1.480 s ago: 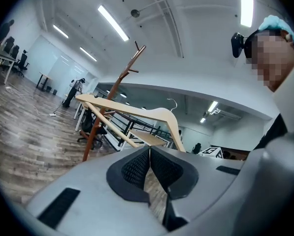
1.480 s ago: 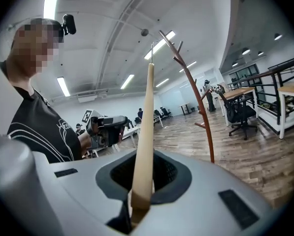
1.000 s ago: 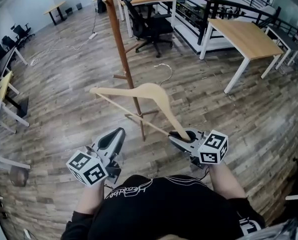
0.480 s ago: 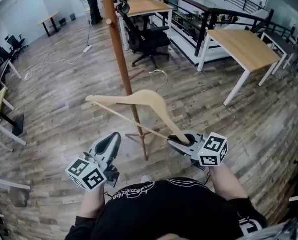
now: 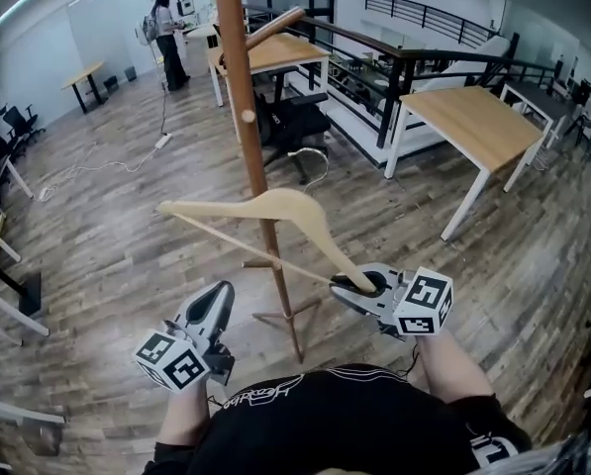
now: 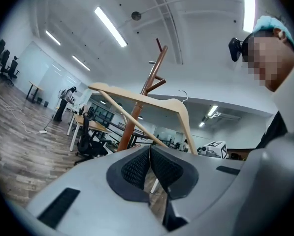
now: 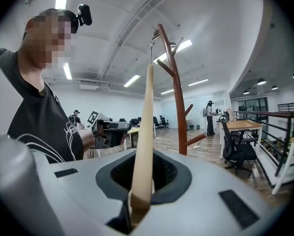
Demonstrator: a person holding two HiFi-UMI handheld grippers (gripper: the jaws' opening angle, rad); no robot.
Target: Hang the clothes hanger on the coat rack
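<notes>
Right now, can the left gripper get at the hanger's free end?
Probably yes. The left gripper is empty, jaws together, below the hanger; only floor shows between it and the free end. The coat rack pole stands further right; the right gripper holds the other end. Jaws must open first.

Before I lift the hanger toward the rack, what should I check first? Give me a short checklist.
1. Right gripper clamped on the arm end of the wooden hanger: ok.
2. Left gripper shut, empty and apart from the hanger: ok.
3. Upper peg of the coat rack is bare: ok.
4. Metal hook over a peg: not ok, the hanger is not hung yet.
5. Hook opening facing the peg: cannot tell.
</notes>
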